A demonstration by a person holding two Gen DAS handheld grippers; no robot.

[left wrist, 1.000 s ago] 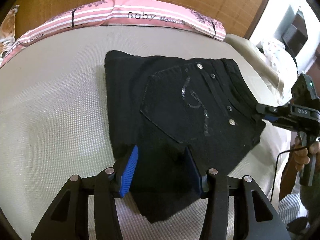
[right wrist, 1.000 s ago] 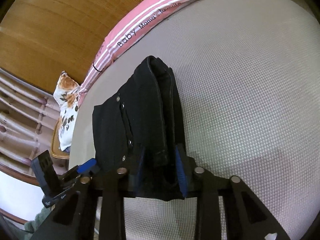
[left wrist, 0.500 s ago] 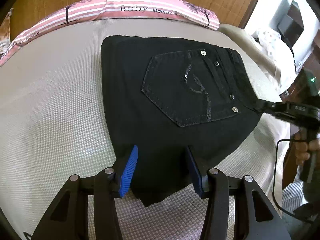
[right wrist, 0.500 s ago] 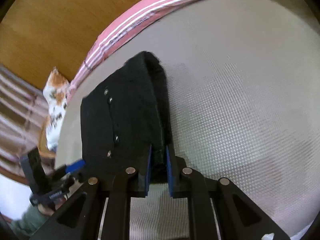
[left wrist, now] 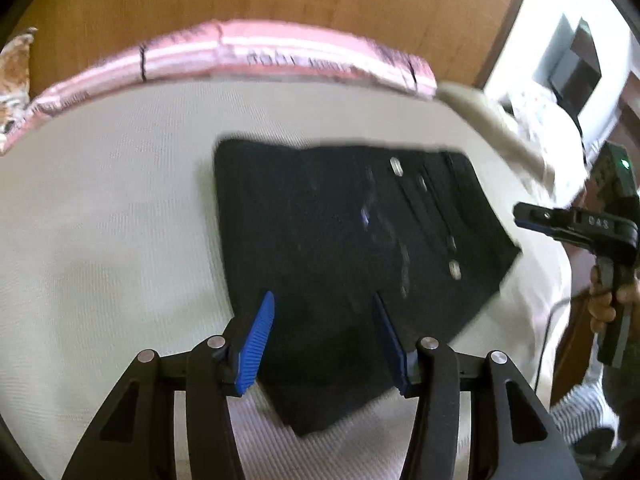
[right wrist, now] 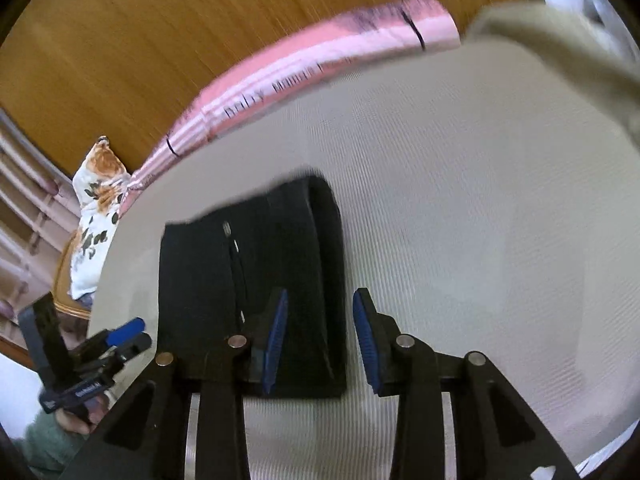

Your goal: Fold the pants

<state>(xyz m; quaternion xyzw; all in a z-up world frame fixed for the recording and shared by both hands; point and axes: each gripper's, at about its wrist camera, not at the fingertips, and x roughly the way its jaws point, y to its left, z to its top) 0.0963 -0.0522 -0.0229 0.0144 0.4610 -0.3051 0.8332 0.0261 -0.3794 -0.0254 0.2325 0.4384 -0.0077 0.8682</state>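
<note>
Black folded pants (left wrist: 340, 248) lie flat on the beige bed (left wrist: 100, 240), back pocket and rivets facing up. My left gripper (left wrist: 324, 340) hovers over their near edge, open, its blue pads clear of the fabric. In the right wrist view the pants (right wrist: 224, 280) show their thick folded edge. My right gripper (right wrist: 320, 336) is above that edge with its jaws opening. The fabric shows in the gap below and neither pad presses on it. From the left wrist view the right gripper (left wrist: 532, 218) sits just off the pants' right corner. Both views are motion-blurred.
A pink striped pillow (left wrist: 280, 56) lies along the wooden headboard (right wrist: 160, 40). A floral cushion (right wrist: 96, 216) sits on a chair beyond the bed's left side. Beige bedding (left wrist: 500, 128) is bunched at the right. A hand (left wrist: 608, 300) holds the right gripper's handle.
The right gripper was shut on the pants' folded edge; it has let go, opened and lifted. The left gripper has risen a little. The pants stay flat.
</note>
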